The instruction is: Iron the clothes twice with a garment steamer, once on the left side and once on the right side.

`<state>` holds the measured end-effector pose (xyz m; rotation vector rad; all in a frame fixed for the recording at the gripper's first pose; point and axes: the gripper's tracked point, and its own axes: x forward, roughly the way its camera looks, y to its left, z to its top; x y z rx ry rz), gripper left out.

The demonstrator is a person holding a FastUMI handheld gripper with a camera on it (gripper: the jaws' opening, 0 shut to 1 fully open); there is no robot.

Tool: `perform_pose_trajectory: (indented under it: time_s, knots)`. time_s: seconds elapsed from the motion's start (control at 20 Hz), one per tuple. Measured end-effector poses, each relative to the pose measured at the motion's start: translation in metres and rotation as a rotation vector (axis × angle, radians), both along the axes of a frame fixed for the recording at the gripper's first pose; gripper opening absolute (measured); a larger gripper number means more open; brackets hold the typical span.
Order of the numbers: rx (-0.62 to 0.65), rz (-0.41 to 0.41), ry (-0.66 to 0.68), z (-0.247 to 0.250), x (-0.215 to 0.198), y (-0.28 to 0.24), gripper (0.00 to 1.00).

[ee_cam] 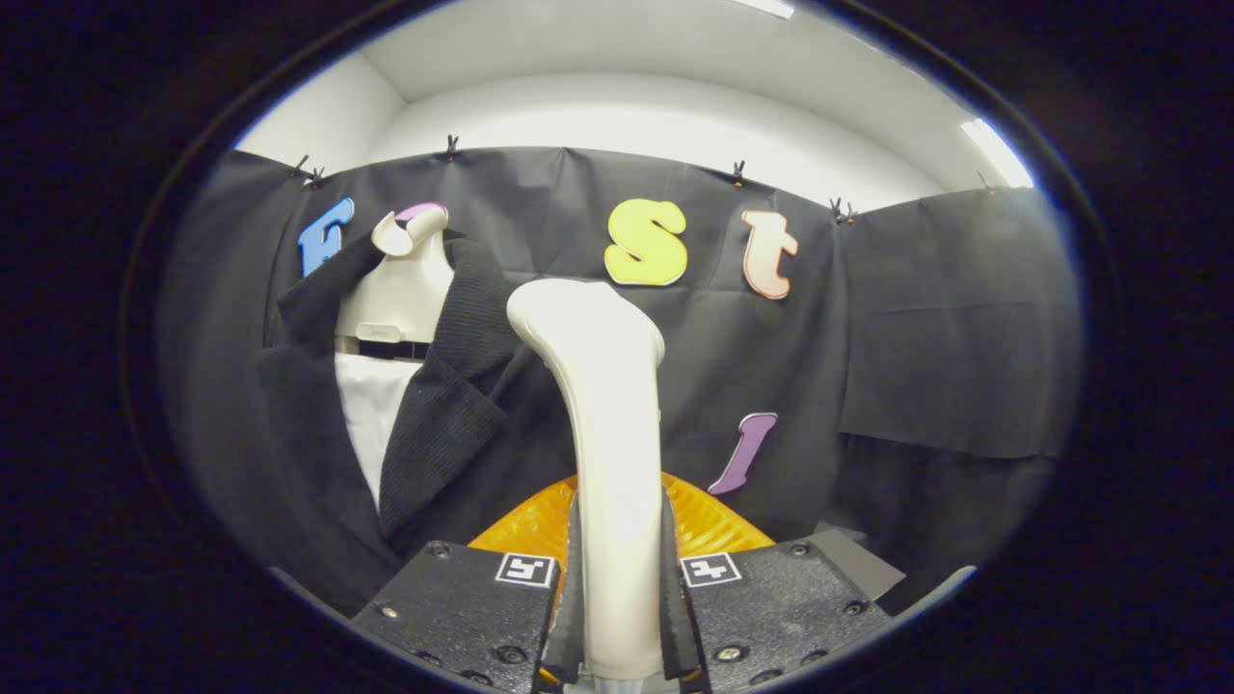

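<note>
While the gripper (617, 617) has its two fingers (571, 598) pinched on the cream handle of the garment steamer (603, 434), one pad on each side of the handle's lower part, the tool stands upright between them and rises well above them. Item held: steamer, with an orange ribbed part (525, 525) showing just behind the handle at finger level; what that part is cannot be told for certain. Item to be treated: a dark jacket (453, 414) on a white mannequin (400, 289), over a white shirt front (371, 405), hung ahead of the fingers and off to their left against the black cloth wall (945, 328). Position: the steamer's head appears apart from the jacket, beside its nearer lapel, not pressed to the cloth. Progress, as a judgement: the tool is in hand, but nothing visible tells whether either pass has been made; the jacket shows no sign either way. Both passes, left side and right side, may remain.
</note>
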<state>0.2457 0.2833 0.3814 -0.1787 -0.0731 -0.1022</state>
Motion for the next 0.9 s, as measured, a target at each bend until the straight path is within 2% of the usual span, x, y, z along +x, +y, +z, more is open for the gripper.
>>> perform_pose_trajectory:
  time_s: [0.2,0.45,0.9]
  knots:
    - [-0.025,0.010,0.022,-0.010,0.010,0.008,0.34]
    - [-0.035,-0.028,0.049,-0.033,0.014,0.004,0.34]
    - [-0.069,0.008,0.112,-0.069,0.005,0.009,0.34]
